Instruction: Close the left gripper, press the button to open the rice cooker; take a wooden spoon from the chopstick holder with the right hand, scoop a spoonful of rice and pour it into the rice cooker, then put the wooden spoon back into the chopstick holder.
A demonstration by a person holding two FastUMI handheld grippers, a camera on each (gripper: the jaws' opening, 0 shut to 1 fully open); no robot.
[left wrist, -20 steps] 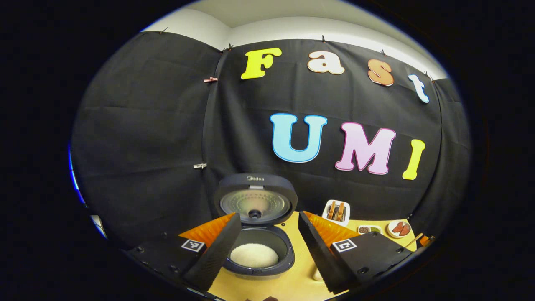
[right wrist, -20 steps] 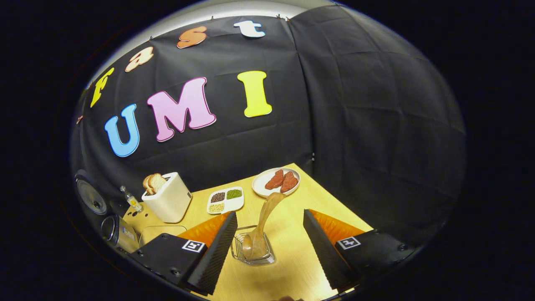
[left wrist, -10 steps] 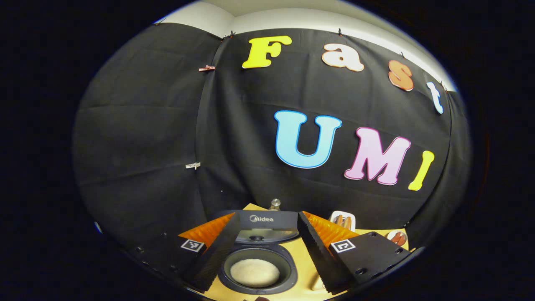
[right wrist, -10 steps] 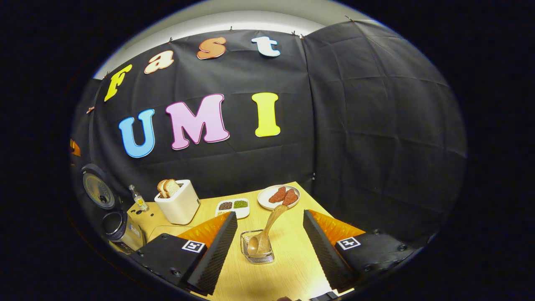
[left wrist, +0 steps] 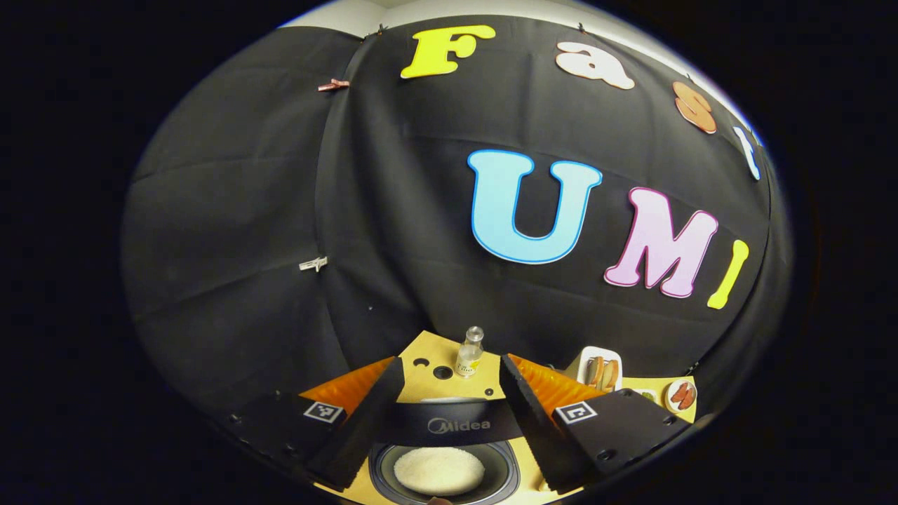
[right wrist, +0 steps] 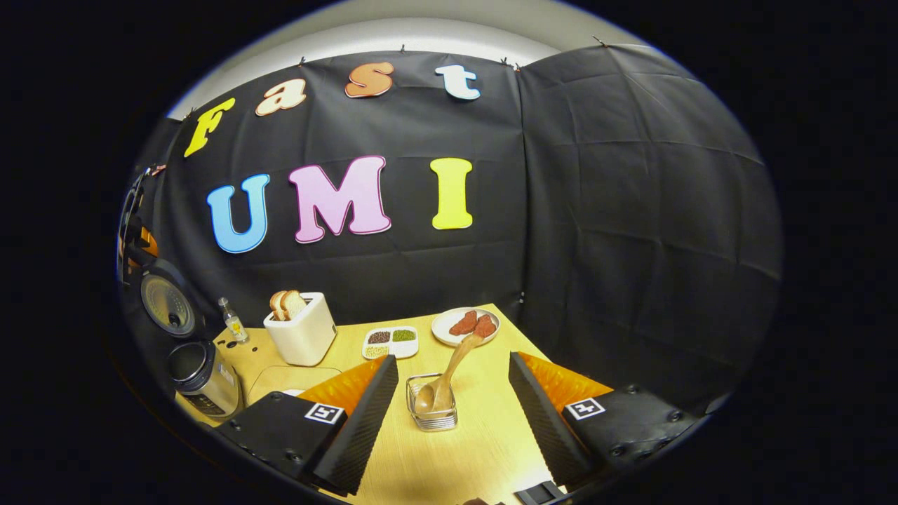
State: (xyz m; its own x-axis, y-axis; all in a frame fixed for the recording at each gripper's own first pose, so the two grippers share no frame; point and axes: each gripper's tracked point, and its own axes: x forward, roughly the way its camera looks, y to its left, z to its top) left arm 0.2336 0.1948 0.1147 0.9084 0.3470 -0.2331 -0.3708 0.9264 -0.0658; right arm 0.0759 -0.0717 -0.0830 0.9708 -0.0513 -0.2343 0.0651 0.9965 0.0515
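Note:
The rice cooker stands open below my left gripper, white rice showing in its dark pot. Its raised lid crosses between the two fingers, which are spread wide and hold nothing. In the right gripper view the cooker is at the far left with its lid up. My right gripper is open, just behind a clear holder. The wooden spoon stands in the holder, bowl down, handle leaning away to the right.
A small glass bottle stands behind the cooker on the wooden table. Farther back sit a cream toaster with bread, a white dish of seeds and a plate of red slices. A pale board lies beside the cooker.
My left gripper has risen and moved forward over the open cooker, so the lid now shows edge-on. My right gripper has drawn back from the holder; the spoon stays in it.

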